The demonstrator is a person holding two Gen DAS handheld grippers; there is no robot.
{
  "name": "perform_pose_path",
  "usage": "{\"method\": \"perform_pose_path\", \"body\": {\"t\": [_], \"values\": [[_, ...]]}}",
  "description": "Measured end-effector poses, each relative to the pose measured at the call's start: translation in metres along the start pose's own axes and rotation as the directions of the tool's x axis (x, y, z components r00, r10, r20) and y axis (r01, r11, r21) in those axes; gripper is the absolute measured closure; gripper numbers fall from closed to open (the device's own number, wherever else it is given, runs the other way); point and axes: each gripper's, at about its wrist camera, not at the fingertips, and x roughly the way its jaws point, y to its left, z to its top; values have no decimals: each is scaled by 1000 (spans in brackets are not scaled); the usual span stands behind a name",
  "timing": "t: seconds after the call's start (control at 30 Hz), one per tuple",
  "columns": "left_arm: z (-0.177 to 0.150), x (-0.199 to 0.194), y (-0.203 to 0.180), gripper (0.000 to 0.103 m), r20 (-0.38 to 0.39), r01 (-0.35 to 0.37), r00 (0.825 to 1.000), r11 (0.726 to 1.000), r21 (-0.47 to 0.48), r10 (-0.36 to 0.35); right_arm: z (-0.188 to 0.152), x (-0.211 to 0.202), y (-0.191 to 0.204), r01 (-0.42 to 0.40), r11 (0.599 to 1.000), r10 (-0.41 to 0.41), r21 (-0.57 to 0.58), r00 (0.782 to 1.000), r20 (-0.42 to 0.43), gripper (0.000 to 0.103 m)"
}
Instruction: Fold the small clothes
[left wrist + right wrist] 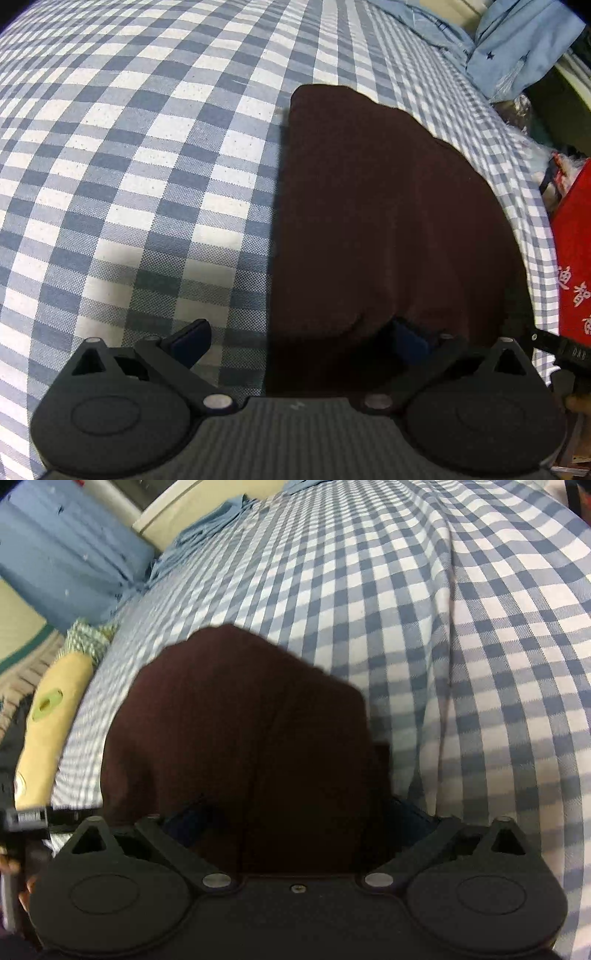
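Now one dark garment (pixel 388 221) on checked sheet (pixel 129 147); two tools (pixel 299 339) (pixel 295 819), both spread wide.

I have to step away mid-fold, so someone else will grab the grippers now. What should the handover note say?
Left gripper: open, jaws wide, one finger over the checked bedsheet, the other at the near edge of the dark brown garment.
Right gripper: open, straddling the garment's near edge, gripping nothing.
Garment: lies on the sheet as a compact shape and looks at least partly folded; the layers cannot be counted.
Left: check the fold and make any last fold. A light blue garment lies at the far side.
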Motion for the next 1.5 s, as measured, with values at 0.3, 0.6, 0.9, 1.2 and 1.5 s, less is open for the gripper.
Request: {"method": "perform_pose_path", "body": {"t": [0.3, 0.6, 0.9, 1.2, 1.5], "values": [[12, -9, -30, 61, -42, 24, 999, 996, 89, -20, -9, -15, 18, 34, 999, -34, 22, 999, 7, 72], [18, -67, -42, 92, 43, -10, 999, 992, 122, 4, 0, -45, 94, -39, 990, 50, -133, 996, 74, 86], [43, -127, -24, 103, 151, -56, 988, 988, 141, 34, 3, -32, 147, -134, 980, 147, -149, 986, 77, 87], [11, -78, 31, 52, 23, -38, 999, 999, -14, 38, -1, -29, 108, -1, 996, 6, -90, 998, 59, 88], [8, -52, 25, 27, 11, 43, 999, 999, -22, -43, 7, -14, 63, 75, 994, -76, -79, 997, -15, 88]]}}
